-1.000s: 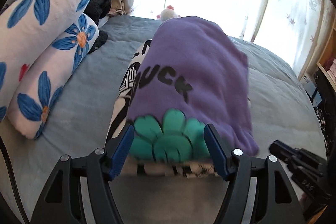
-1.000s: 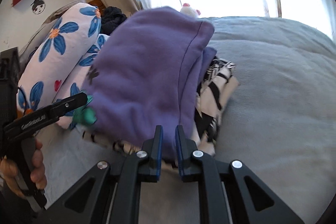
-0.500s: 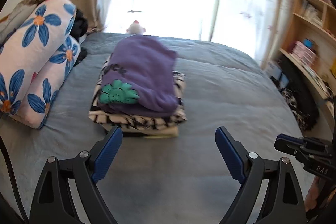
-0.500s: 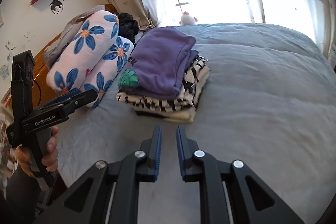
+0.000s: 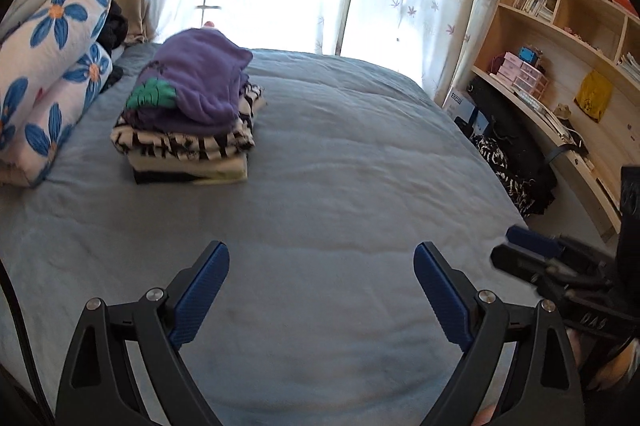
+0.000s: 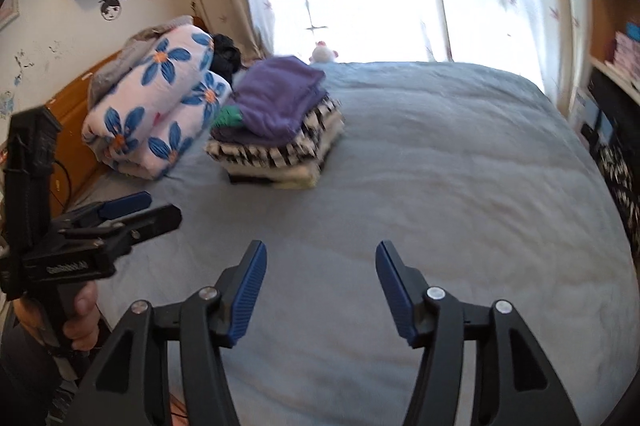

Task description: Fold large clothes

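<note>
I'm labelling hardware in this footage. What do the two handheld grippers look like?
Both the left gripper and right gripper are matte black frames with triangular cut-outs and silver screw heads. Each finger carries a ribbed blue pad. The left one's side bears small white lettering, and a bare hand wraps its black handle. No sleeve visible.

We are seeing the floral bedding [image 5: 48,66] running off the left edge; the purple sweatshirt [image 5: 200,78] is hiding most of the stack's lower garments [image 5: 188,162].
</note>
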